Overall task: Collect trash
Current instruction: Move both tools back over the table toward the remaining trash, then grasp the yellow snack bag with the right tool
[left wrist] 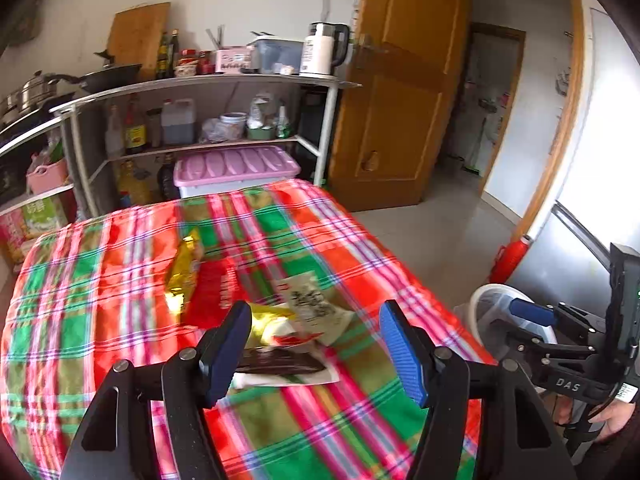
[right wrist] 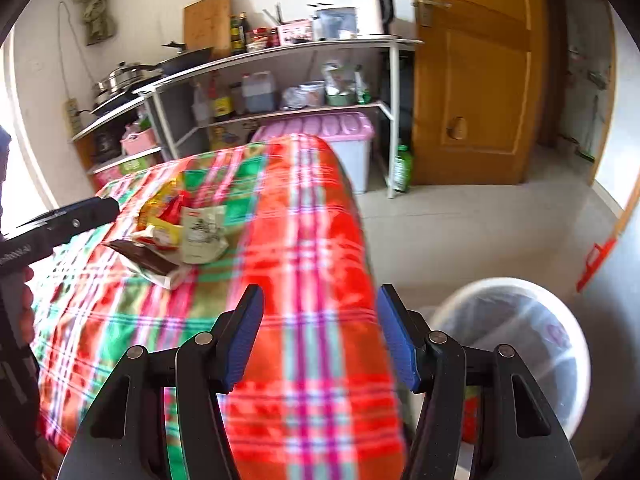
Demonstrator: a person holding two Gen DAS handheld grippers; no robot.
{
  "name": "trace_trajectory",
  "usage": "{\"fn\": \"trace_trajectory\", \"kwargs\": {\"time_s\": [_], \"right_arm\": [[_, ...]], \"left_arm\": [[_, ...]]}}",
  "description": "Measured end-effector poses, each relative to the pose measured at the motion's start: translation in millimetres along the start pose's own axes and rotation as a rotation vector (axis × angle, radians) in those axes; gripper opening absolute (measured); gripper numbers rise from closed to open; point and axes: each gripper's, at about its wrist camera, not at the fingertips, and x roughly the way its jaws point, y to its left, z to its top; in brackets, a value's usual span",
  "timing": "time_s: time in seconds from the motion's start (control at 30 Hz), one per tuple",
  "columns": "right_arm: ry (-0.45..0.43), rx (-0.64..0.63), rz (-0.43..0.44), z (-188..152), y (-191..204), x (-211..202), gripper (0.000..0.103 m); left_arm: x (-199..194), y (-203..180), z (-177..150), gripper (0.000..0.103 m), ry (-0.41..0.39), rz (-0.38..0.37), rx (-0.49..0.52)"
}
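Taking the heap of wrappers (left wrist: 280, 320) on the plaid cloth (left wrist: 100, 280) as the mark, the left gripper (left wrist: 316, 348) hangs right above its near edge, jaws spread and empty, the dark wrapper (left wrist: 280, 362) lying crosswise between the pads. The right gripper (right wrist: 320, 336), also spread and empty, sits well to the heap's right, closer to the lined bin (right wrist: 516, 344), so the left looks better placed to pick.

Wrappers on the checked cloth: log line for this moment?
left gripper: open, empty | right gripper: open, empty | wrappers: uncollected | bin: beside table
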Motion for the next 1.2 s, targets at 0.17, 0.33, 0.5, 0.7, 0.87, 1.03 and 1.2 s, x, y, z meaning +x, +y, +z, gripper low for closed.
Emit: {"fn": "trace_trajectory", "kwargs": {"time_s": [0.17, 0.33, 0.5, 0.7, 0.87, 1.03, 1.2], "right_arm": [[0.009, -0.017, 0.053, 10, 27, 17, 0.059], [0.029, -0.028, 0.109, 19, 53, 36, 0.059], [0.034, -0.066, 0.164, 27, 79, 52, 0.059], [0.057, -0.051, 0.249, 34, 99, 71, 0.059], [0.071, -0.018, 0.319, 43, 107, 87, 0.059], [0.101, -0.019, 0.355, 47, 118, 105, 0.059], [0.139, -0.05, 0.335, 47, 126, 121, 0.059]], "left_arm": [[-6, 33, -3, 0.066, -0.006, 0.032, -0.051], [-8, 58, -7, 0.066, -0.006, 0.066, -0.092], [-5, 75, -12, 0.066, 0.015, 0.069, -0.112], [-1, 85, -17, 0.066, 0.028, 0.026, -0.142], [1, 91, -17, 0.066, 0.032, 0.02, -0.146], [2, 97, -19, 0.066, 0.038, 0.04, -0.158], [4, 104, -21, 0.066, 0.045, 0.043, -0.165]]}}
